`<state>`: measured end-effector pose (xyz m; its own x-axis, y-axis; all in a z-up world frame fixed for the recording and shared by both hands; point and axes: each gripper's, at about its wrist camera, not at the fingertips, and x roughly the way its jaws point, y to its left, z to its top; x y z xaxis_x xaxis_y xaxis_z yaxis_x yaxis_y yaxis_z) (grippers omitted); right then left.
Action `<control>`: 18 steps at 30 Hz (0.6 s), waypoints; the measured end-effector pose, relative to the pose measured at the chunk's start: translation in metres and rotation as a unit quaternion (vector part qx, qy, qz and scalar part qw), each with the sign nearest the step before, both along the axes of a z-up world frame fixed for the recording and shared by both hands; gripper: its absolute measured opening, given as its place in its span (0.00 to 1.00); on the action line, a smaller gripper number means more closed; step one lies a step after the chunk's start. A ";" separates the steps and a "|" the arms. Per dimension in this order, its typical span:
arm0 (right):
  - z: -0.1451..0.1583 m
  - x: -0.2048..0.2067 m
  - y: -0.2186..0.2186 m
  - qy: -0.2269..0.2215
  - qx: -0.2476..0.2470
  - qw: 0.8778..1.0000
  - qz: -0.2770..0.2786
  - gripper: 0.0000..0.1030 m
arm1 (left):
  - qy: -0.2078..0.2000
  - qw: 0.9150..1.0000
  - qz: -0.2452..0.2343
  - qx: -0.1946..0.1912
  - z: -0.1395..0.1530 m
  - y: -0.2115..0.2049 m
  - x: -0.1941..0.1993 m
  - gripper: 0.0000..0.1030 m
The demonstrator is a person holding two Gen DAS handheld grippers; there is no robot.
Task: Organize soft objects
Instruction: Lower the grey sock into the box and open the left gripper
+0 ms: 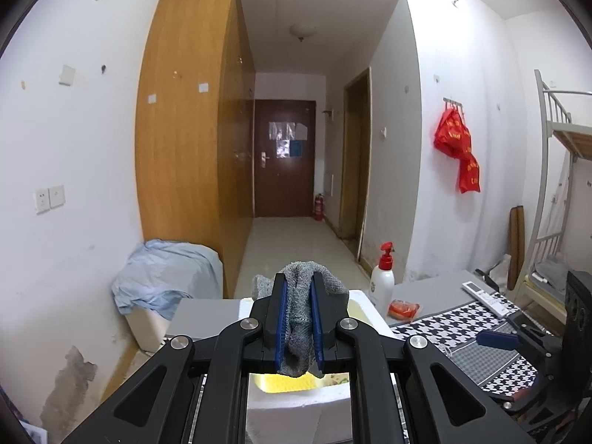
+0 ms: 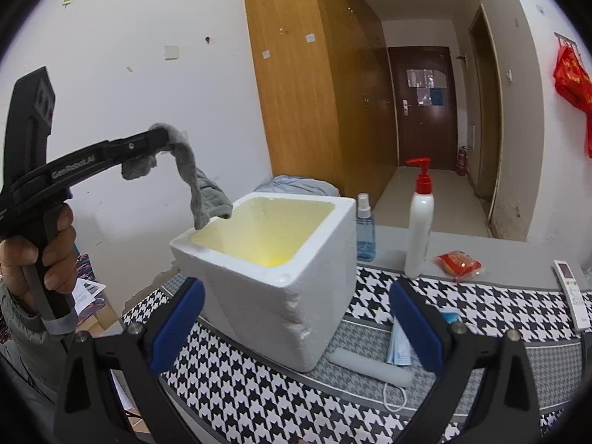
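Observation:
My left gripper [image 1: 299, 318] is shut on a grey sock [image 1: 301, 307] and holds it in the air above the white foam box [image 1: 296, 410]. In the right wrist view the left gripper [image 2: 162, 138] comes in from the left, and the grey sock [image 2: 192, 177] hangs from it with its tip over the rear left rim of the foam box [image 2: 266, 296]. The box stands open on the houndstooth table mat [image 2: 259, 388]. My right gripper [image 2: 296, 318] is open and empty, with its blue pads on either side of the box, nearer the camera.
A blue face mask [image 2: 399, 344] and a white foam strip [image 2: 370, 366] lie right of the box. A white pump bottle [image 2: 420, 229], a blue spray bottle [image 2: 365, 233], a red packet [image 2: 458, 262] and a remote control [image 2: 571, 296] stand behind. A cloth-covered bin [image 1: 166, 285] sits by the wardrobe.

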<state>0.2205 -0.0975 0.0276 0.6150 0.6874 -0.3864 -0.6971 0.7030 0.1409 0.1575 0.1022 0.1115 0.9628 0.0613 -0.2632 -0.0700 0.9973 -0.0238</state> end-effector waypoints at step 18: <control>-0.013 0.011 -0.018 0.017 0.001 1.000 -0.020 0.98 | 0.095 0.995 -0.022 -0.013 -0.024 -0.003 0.058 0.12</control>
<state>0.2314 -0.1151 0.0150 0.6284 0.6636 -0.4059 -0.6635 0.7296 0.1655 0.2157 0.0988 0.0878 0.8974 0.0106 -0.4412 -0.0315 0.9987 -0.0402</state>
